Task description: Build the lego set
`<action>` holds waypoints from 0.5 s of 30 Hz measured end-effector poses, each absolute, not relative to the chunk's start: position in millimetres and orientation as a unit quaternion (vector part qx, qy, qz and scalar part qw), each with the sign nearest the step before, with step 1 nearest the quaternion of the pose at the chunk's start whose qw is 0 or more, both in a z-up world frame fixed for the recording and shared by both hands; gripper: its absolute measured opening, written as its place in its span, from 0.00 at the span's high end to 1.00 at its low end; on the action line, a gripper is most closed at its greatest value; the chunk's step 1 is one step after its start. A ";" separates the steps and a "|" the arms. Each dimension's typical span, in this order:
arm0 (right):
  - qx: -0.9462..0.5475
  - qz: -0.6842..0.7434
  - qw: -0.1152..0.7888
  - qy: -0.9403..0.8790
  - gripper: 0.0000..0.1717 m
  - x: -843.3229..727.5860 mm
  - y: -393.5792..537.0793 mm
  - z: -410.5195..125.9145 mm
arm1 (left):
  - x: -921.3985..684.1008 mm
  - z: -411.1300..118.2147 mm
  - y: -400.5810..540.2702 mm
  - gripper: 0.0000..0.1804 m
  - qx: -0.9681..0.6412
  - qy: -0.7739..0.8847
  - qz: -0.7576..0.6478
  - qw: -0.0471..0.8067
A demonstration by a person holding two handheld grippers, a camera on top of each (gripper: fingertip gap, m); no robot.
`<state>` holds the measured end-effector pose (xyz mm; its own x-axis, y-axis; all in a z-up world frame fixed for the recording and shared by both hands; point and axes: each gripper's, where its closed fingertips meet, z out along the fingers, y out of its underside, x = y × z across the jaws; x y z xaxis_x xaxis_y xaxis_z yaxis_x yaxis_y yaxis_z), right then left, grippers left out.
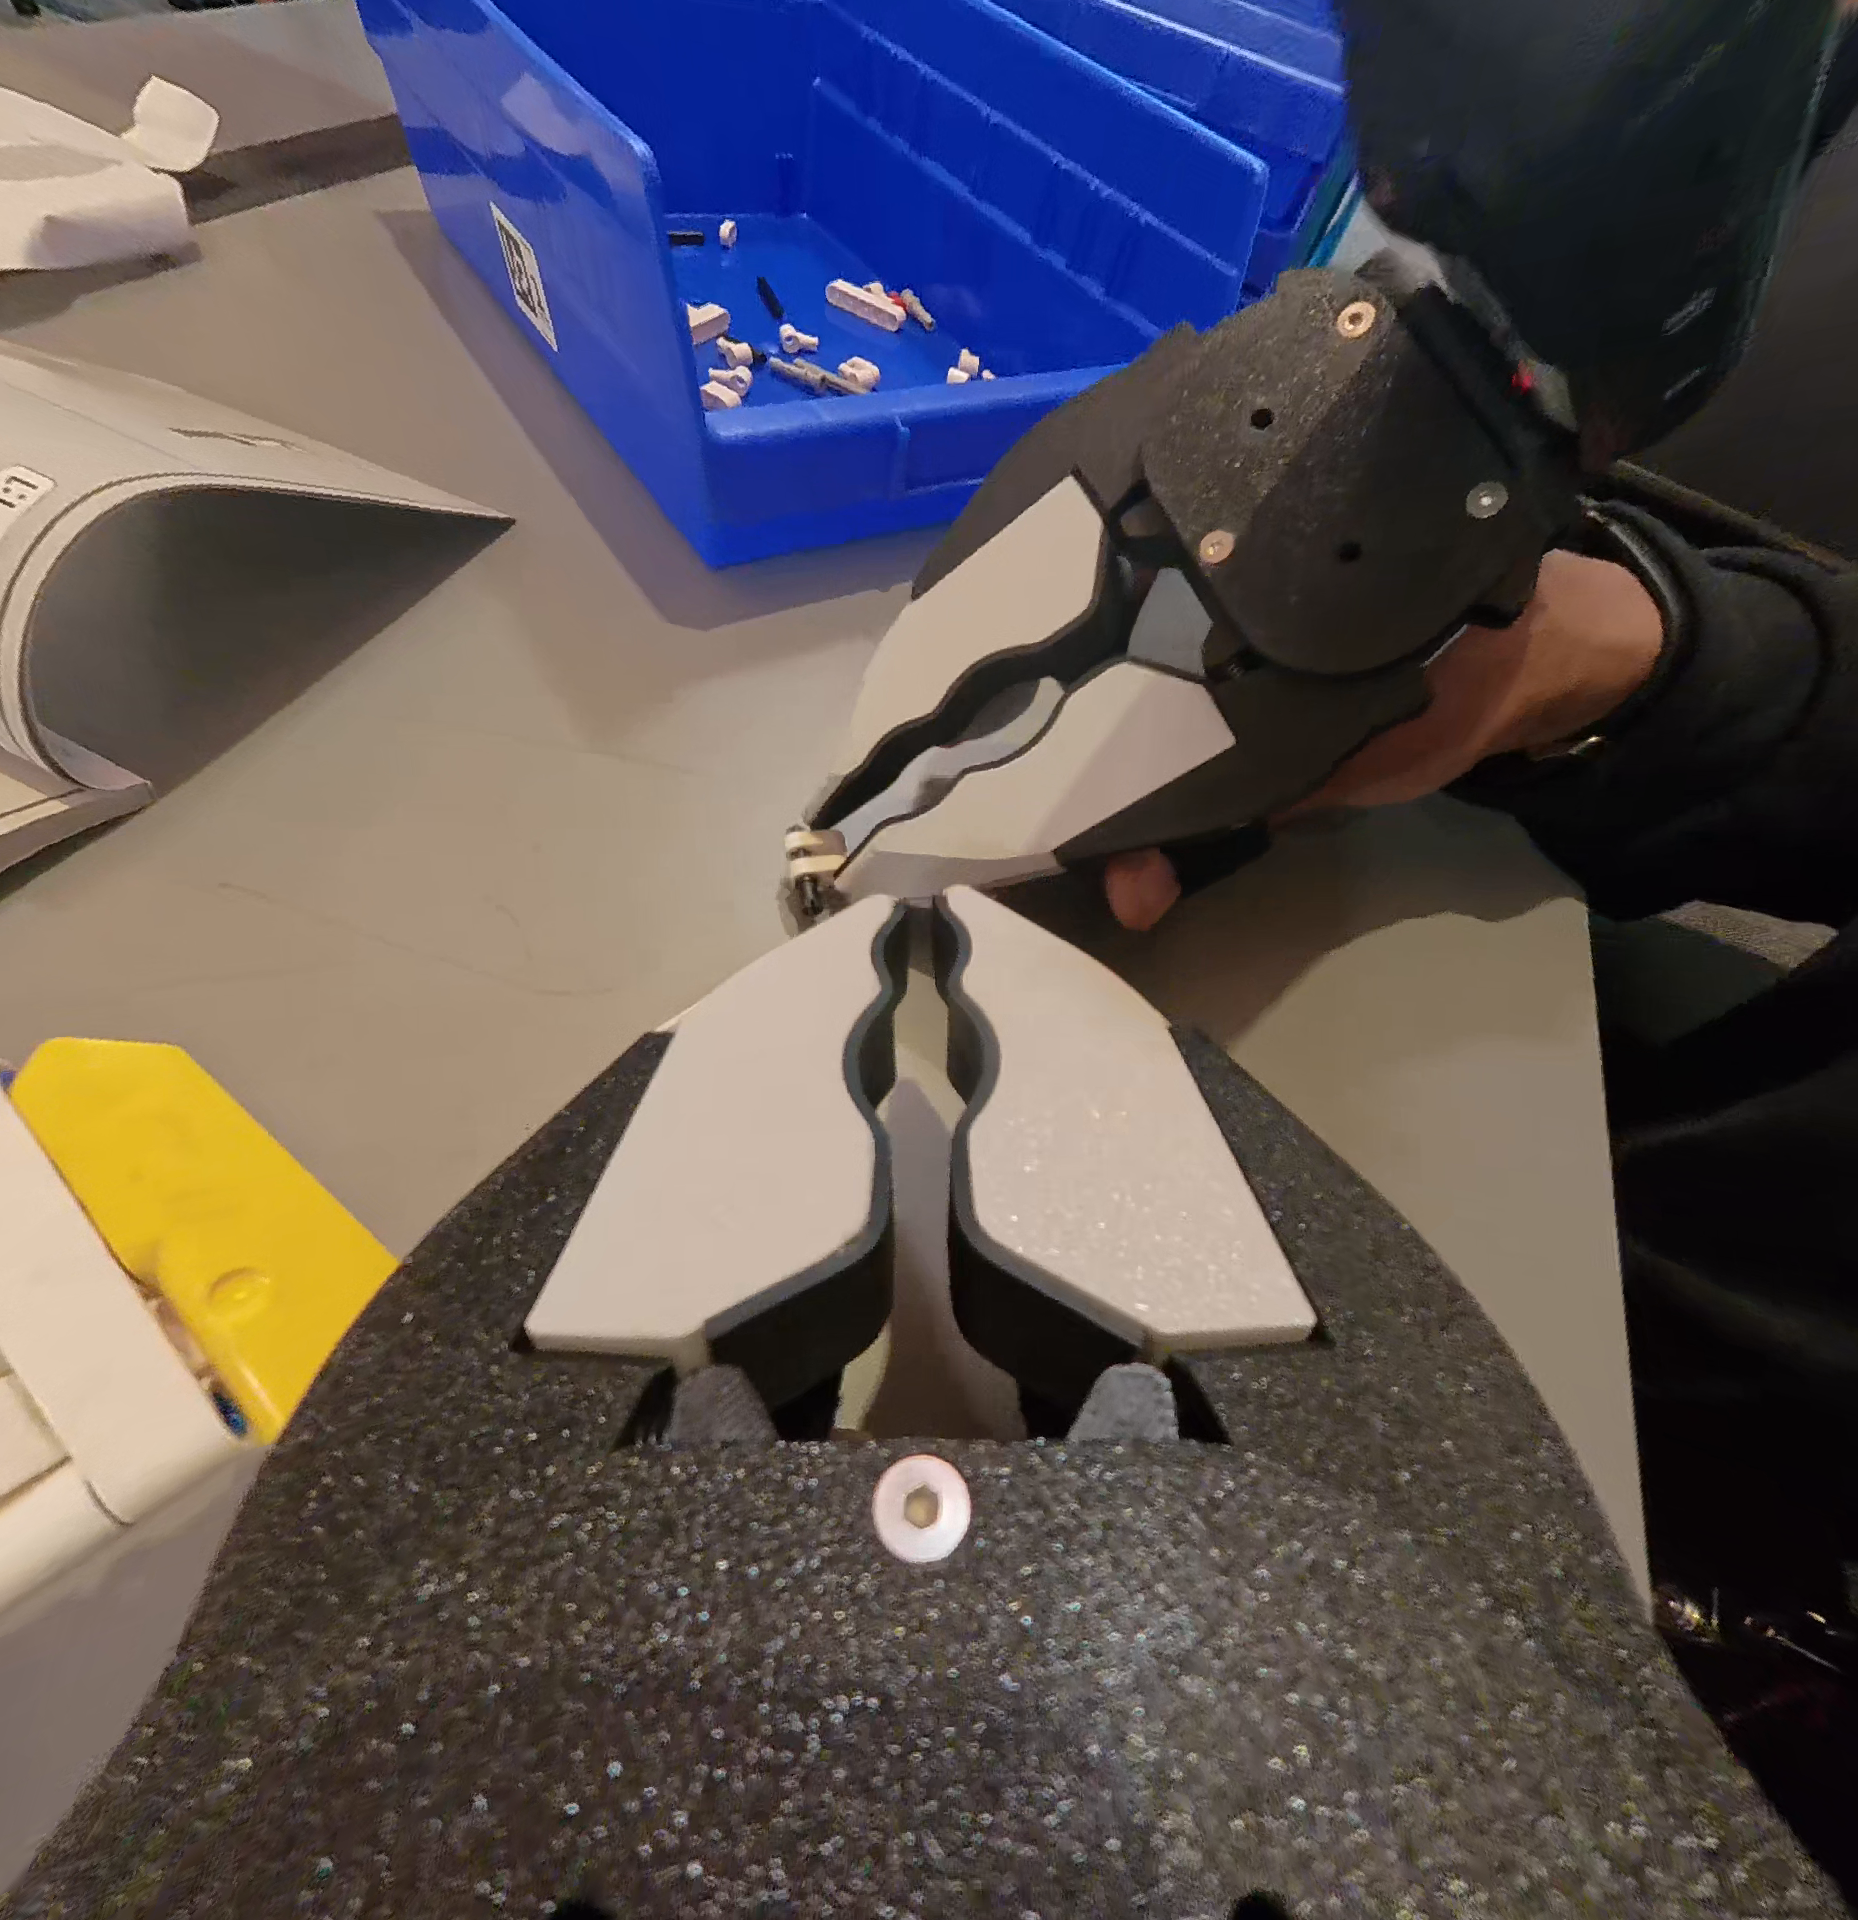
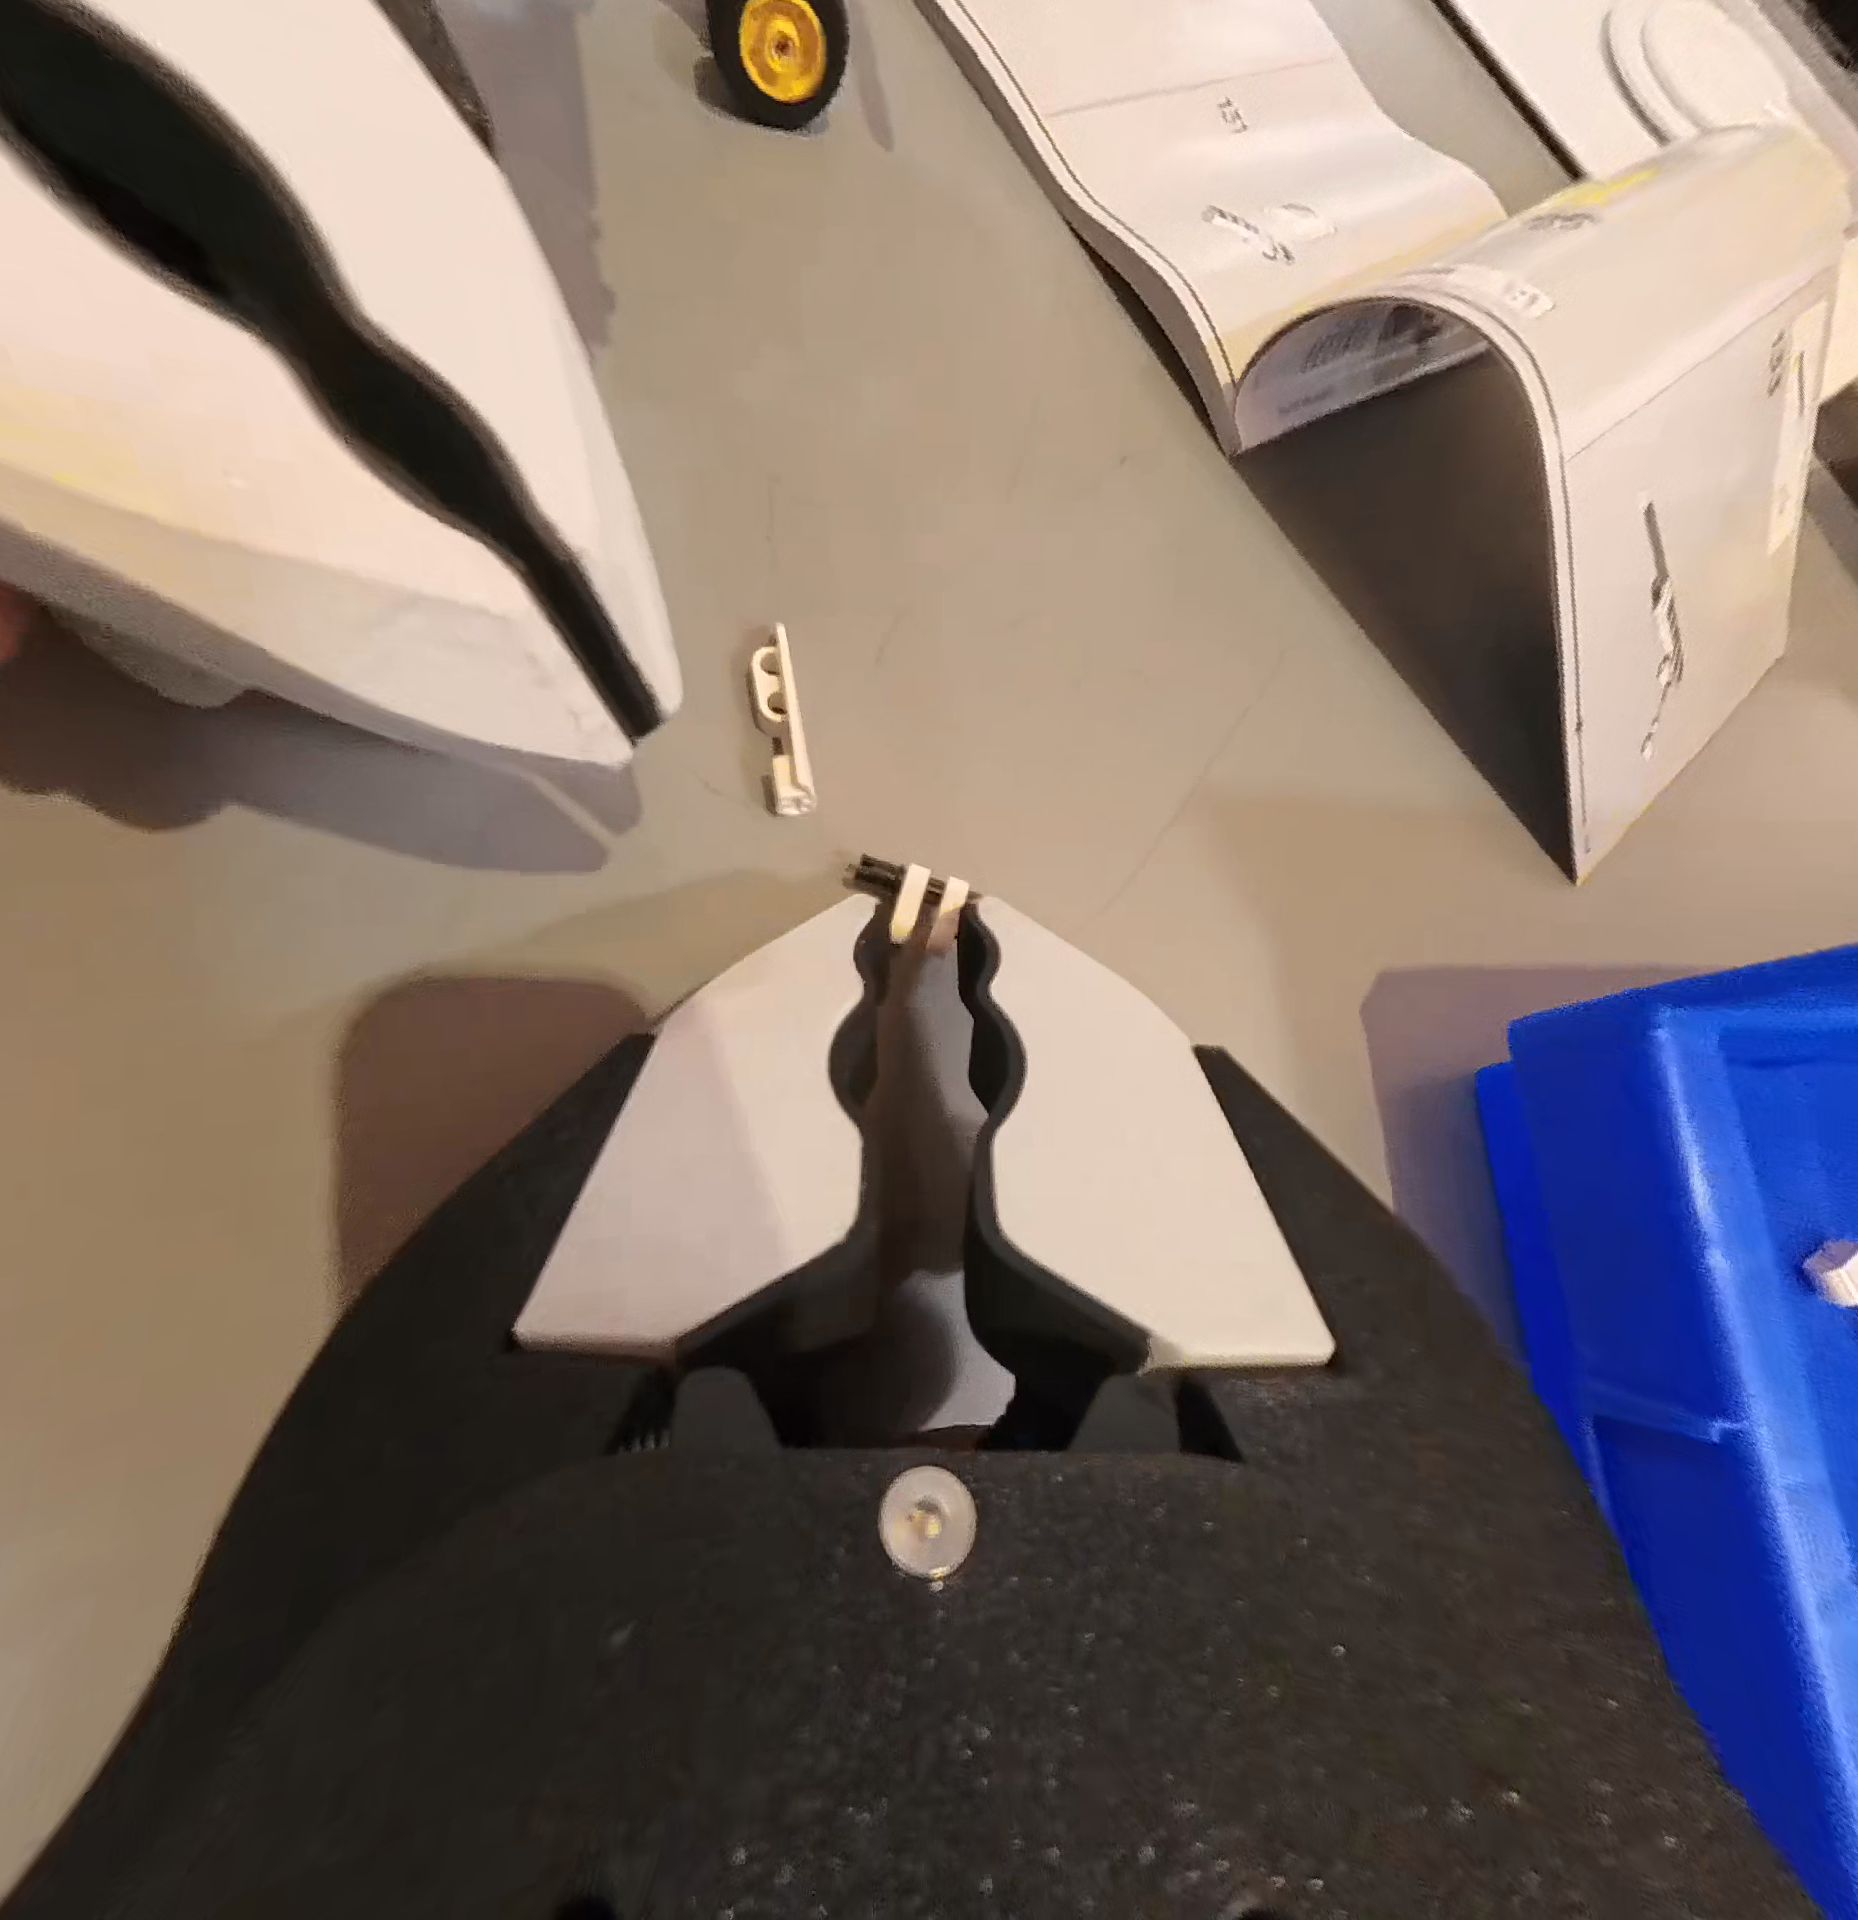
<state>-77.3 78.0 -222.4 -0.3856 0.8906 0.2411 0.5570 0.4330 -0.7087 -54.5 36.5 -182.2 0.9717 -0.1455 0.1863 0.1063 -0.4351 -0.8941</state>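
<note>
Cream plastic and a black ribbed pin make up the small forked connector (image 2: pixel 920 902) pinched at the tips of the right gripper (image 2: pixel 920 914); its pads close narrowly on the two cream lugs, with the pin poking out to the left of the tips. From the left wrist view the same piece (image 1: pixel 813 854) sits at that gripper's point, low over the smooth grey tabletop (image 1: pixel 437 810).

Just ahead and slightly left of the right gripper's tips lies a flat cream beam with holes (image 2: pixel 781 719), alone on bare table. The left gripper (image 1: pixel 920 909) has pale matte fingers with wavy dark inner pads, drawn almost together; whether anything sits between its tips cannot be told, as the other gripper crosses right in front.

Beyond the left gripper stands a glossy blue bin (image 1: pixel 634 312) with upright dividers and scattered small cream parts. Curled paper booklets (image 2: pixel 1424 343) lie ahead and right of the right gripper, a black wheel with yellow hub (image 2: pixel 779 52) far ahead. A yellow and white block (image 1: pixel 177 1195) sits left of the left gripper. Open table stretches ahead-left of both grippers.
</note>
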 end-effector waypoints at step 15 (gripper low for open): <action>-0.254 0.352 0.451 -0.780 0.93 -60.3 56.7 -150.5 | -49.6 -156.0 46.9 0.92 -0.787 -0.056 -0.218 0.574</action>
